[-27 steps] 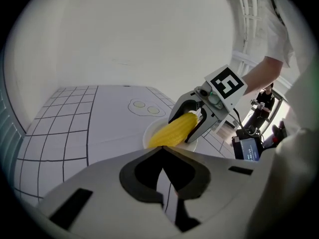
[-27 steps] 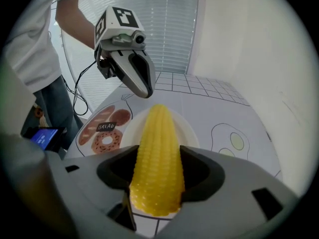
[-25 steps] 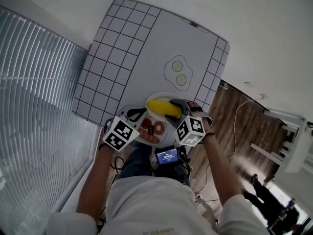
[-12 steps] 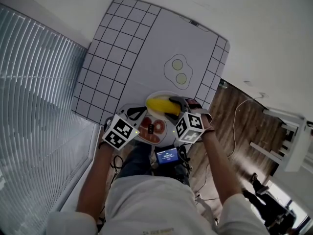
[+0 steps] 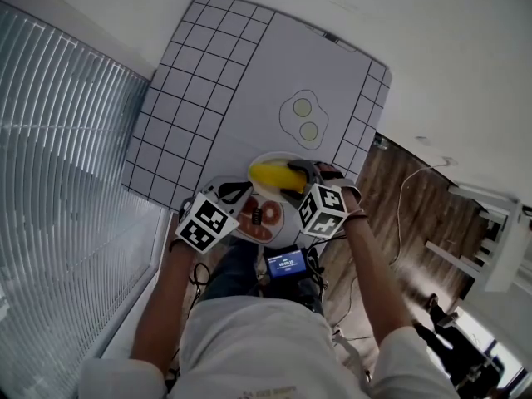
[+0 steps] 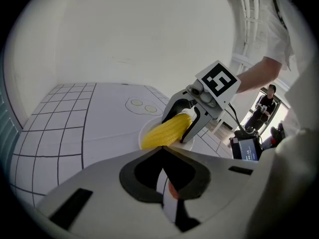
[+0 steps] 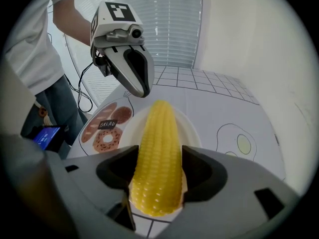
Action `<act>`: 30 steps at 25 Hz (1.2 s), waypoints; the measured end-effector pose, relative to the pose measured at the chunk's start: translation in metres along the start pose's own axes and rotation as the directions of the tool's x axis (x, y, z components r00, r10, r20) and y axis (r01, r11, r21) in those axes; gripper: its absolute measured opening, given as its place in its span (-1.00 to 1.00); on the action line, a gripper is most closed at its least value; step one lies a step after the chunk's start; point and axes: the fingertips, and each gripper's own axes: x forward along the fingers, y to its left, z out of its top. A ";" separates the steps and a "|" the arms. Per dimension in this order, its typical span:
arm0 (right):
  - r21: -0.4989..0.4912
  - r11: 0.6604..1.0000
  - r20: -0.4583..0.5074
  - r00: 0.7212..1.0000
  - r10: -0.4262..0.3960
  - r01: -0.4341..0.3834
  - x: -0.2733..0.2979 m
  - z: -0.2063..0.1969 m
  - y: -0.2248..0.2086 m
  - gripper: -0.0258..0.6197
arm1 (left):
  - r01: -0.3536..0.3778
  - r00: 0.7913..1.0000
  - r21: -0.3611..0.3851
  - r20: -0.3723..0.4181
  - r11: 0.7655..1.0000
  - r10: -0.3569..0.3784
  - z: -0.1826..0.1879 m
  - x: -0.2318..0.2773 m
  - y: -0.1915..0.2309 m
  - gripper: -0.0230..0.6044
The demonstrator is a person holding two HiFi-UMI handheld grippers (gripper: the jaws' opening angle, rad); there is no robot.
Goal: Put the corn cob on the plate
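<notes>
A yellow corn cob (image 7: 157, 153) lies lengthwise between the jaws of my right gripper (image 7: 158, 158), which is shut on its thick end. Its tip reaches out over a small white plate (image 7: 188, 126). From the head view, the corn cob (image 5: 274, 175) sits across the plate (image 5: 264, 158) at the table's near edge, with the right gripper (image 5: 295, 179) at its right end. Whether the cob rests on the plate I cannot tell. My left gripper (image 6: 160, 152) is shut and empty, just left of the plate; its dark fingers (image 7: 139, 73) point down beside it.
The table carries a white mat (image 5: 241, 81) with a black grid, a fried-egg drawing (image 5: 303, 119) beyond the plate and a bread and doughnut drawing (image 7: 107, 126) beside it. Window blinds (image 5: 58, 181) run along the left. A small lit screen (image 5: 284, 264) hangs below the table's edge.
</notes>
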 end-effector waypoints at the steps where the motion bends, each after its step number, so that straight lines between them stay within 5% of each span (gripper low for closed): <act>1: -0.009 1.000 -0.002 1.000 -0.003 0.003 0.000 0.001 0.000 -0.07 | 0.001 1.000 0.001 -0.001 1.000 -0.001 0.000 0.000 -0.001 -0.90; 6: -0.032 0.999 -0.010 1.000 -0.003 0.003 -0.002 0.002 0.001 -0.03 | 0.003 1.000 -0.001 0.000 1.000 -0.003 0.000 0.002 -0.004 -0.90; 30: 0.175 0.981 0.117 0.988 -0.105 0.083 -0.047 0.010 -0.002 0.04 | -0.055 0.996 0.005 0.072 0.998 0.054 0.021 -0.006 -0.006 -0.90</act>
